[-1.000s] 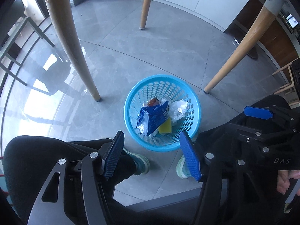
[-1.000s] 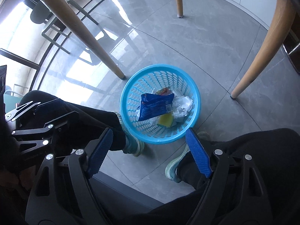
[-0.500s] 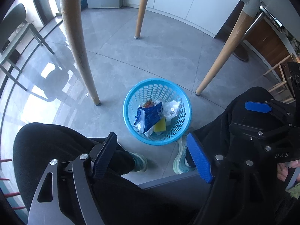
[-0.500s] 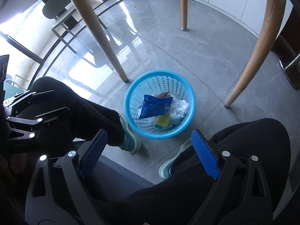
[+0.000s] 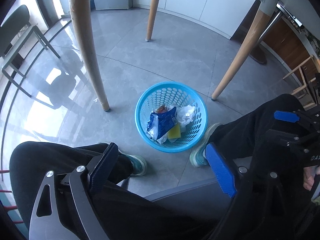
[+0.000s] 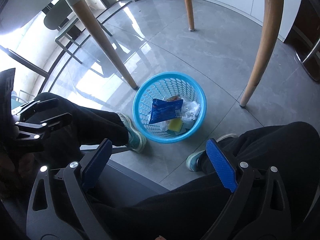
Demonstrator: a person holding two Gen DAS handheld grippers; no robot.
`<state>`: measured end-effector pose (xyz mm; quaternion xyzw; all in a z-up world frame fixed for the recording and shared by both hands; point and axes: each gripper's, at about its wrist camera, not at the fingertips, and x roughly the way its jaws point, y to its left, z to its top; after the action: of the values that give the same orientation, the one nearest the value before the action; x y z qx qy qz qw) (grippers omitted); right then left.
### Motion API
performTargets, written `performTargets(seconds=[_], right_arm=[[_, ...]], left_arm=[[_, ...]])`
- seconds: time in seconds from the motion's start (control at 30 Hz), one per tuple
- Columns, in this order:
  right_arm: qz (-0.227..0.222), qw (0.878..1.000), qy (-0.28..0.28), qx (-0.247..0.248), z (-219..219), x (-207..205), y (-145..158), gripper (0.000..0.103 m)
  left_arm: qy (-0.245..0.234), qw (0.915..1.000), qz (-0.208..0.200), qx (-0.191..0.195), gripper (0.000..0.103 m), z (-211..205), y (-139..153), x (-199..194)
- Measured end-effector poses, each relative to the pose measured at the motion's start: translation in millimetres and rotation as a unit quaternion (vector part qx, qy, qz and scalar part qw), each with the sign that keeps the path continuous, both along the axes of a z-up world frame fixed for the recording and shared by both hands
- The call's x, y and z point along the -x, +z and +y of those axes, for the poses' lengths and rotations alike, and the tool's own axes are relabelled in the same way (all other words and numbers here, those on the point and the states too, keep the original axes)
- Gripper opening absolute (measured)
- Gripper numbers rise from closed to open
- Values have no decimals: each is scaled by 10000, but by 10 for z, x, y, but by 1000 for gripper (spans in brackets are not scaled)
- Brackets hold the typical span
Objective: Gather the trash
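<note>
A blue plastic basket stands on the grey floor between the person's feet. Inside lie a blue snack bag, crumpled white plastic, a yellow sponge and a red-orange scrap. My left gripper is open and empty, held high above the basket over the person's lap. My right gripper is open and empty at a similar height. The right gripper also shows at the right edge of the left wrist view.
Three wooden table legs stand around the basket under a tabletop. A green chair stands at the left by the window. The person's black-trousered legs and teal shoes flank the basket. Wooden furniture is at the right.
Both grippers have risen and pulled back from the basket, which now looks smaller and farther below. Both stay open and empty. The trash in the basket has not moved.
</note>
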<state>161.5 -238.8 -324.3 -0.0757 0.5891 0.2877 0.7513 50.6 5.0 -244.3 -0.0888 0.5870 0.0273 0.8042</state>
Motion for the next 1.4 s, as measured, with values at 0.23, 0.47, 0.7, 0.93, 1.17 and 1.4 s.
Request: performTargets(seconds=[0.23,0.47,0.7,0.93,1.17,1.4], right_arm=[[134,9999,23,17,102,19,-67,94],[156,9994,223,194,200,74,-99,94],[145,9994,218,226,198,69,-107,94],[182,9993,240,228,201,51,-123,94],[242,9993,209,205,188,37,-128,94],[298,9992,181,215,195,33,-136,94]], left_arm=[[87,9995,92,292,97,66,-102,-33],[36,9993,120,363,97,55,-93,-22],[69,9990,83,443,97,87,-82,-12],[192,9989,147,400,97,101,-105,-28],[107,9995,64,280,97,62,-70,-35],[67,9993,-32,356,97,63,-49,-23]])
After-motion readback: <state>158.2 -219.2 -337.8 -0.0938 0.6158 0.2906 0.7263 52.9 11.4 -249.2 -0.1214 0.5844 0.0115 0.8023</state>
